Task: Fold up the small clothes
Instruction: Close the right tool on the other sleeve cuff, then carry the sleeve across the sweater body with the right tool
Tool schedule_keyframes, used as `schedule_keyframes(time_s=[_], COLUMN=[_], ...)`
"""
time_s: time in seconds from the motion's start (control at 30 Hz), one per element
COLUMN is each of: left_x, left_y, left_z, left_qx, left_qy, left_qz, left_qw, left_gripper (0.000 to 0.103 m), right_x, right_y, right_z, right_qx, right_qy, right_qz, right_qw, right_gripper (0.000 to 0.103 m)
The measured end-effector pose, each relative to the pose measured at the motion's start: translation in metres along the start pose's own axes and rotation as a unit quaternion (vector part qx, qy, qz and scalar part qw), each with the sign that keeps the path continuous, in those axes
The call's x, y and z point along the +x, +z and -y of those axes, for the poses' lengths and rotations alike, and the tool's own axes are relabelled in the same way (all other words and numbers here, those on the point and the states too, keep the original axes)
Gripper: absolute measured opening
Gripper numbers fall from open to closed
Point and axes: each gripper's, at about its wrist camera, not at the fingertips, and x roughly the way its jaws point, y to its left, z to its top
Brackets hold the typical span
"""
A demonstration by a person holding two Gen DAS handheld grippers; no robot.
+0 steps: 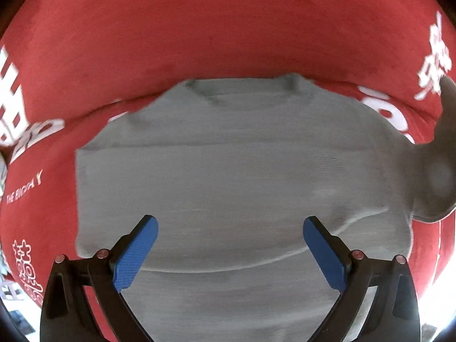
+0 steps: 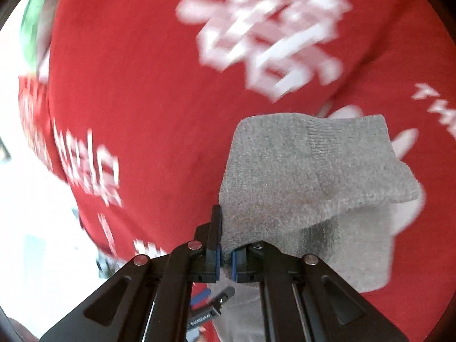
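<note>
A small grey knitted sweater [image 1: 236, 171] lies flat on a red cloth [image 1: 199, 28] with white lettering, its collar at the far side. My left gripper [image 1: 230, 245] is open, its blue pads [image 1: 136, 253] spread wide just above the sweater's lower body. One sleeve [image 1: 439, 165] is lifted at the right edge. In the right wrist view my right gripper [image 2: 225, 256] is shut on that grey sleeve [image 2: 307, 176], which hangs folded from the jaws with its ribbed cuff away from me, above the red cloth [image 2: 136, 85].
The red cloth covers the whole surface in both views. A bright area [image 2: 37, 228] lies beyond its left edge in the right wrist view. The left gripper's fingers [image 2: 211, 302] show below the held sleeve.
</note>
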Motion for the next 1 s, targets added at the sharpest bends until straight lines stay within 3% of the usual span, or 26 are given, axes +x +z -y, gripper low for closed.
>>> schedule_keyframes(time_s=[0.23,0.4,0.43,0.5,0.57,0.6,0.73,0.77,0.8,0.83,0.93,1.0], left_x=[0.004,0.022,0.025,0.027,0.026,0.025,0.025,0.026,0.026,0.027,0.024,0.026], left_y=[-0.012,-0.013,-0.014,-0.013,-0.013,-0.013,-0.012,-0.011,-0.011,-0.010,-0.010,-0.007], left_z=[-0.075,-0.106,-0.111,-0.118,-0.124,-0.128,-0.143,-0.146,-0.150,-0.156,-0.167,-0.171], left_qx=[-0.049,-0.068,-0.071,-0.076,-0.081,-0.084,-0.098,-0.103,-0.113,-0.130,-0.169,-0.178], left_qy=[0.018,0.014,0.011,0.005,-0.005,-0.014,-0.055,-0.068,-0.091,-0.124,-0.206,-0.244], left_qz=[0.000,-0.013,-0.015,-0.013,-0.007,-0.006,-0.003,-0.004,-0.007,-0.012,-0.017,-0.017], left_qw=[0.9986,0.9975,0.9973,0.9970,0.9967,0.9964,0.9936,0.9923,0.9894,0.9837,0.9638,0.9533], left_gripper=[0.103,0.103,0.103,0.103,0.103,0.103,0.103,0.103,0.103,0.103,0.102,0.103], right_x=[0.112,0.179,0.183,0.175,0.160,0.149,0.135,0.138,0.142,0.148,0.169,0.190], right_y=[-0.068,-0.119,-0.127,-0.133,-0.132,-0.131,-0.110,-0.105,-0.102,-0.098,-0.106,-0.125], right_z=[-0.044,-0.011,-0.002,0.003,0.004,0.007,0.006,0.004,-0.001,-0.010,-0.045,-0.066], right_qx=[-0.050,-0.027,-0.014,0.013,0.032,0.038,0.060,0.060,0.048,0.025,-0.072,-0.130], right_qy=[-0.032,-0.152,-0.171,-0.156,-0.149,-0.153,-0.186,-0.193,-0.198,-0.199,-0.175,-0.152], right_qz=[-0.119,-0.216,-0.223,-0.202,-0.167,-0.141,-0.076,-0.072,-0.071,-0.073,-0.106,-0.151], right_qw=[0.991,0.964,0.960,0.967,0.974,0.977,0.978,0.977,0.976,0.977,0.976,0.968], right_gripper=[0.006,0.013,0.019,0.026,0.053,0.055,0.051,0.031,0.020,0.012,0.011,0.011])
